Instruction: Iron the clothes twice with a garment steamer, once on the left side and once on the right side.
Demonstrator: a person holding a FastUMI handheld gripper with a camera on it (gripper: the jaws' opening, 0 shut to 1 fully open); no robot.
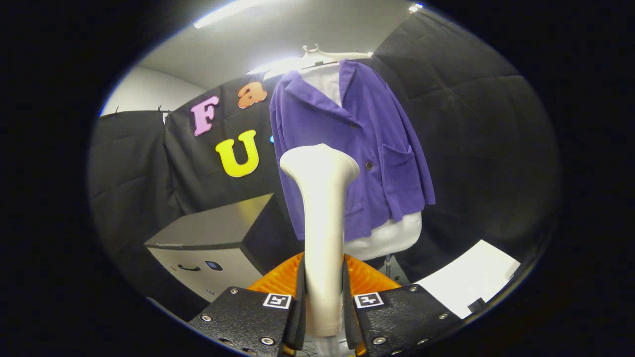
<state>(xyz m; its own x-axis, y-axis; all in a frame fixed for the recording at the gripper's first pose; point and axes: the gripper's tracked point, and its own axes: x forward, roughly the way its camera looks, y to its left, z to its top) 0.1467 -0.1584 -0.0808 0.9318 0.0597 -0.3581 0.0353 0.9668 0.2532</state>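
Gripper (323, 302) closed tight on steamer (321, 218), both fingers pressing handle sides. Steamer cream-white, smooth, upright; narrow handle flaring to wide rounded head at top. Head sits in front of purple jacket (357, 144), near its buttons. Jacket velvety, collared, patch pocket, hanging on white hanger (317, 57) over white garment. Grey box (213, 243) left of jacket, lower. White sheet (471, 285) right of jacket, lower.

White mannequin form (392, 238) carries the purple jacket (357, 144).
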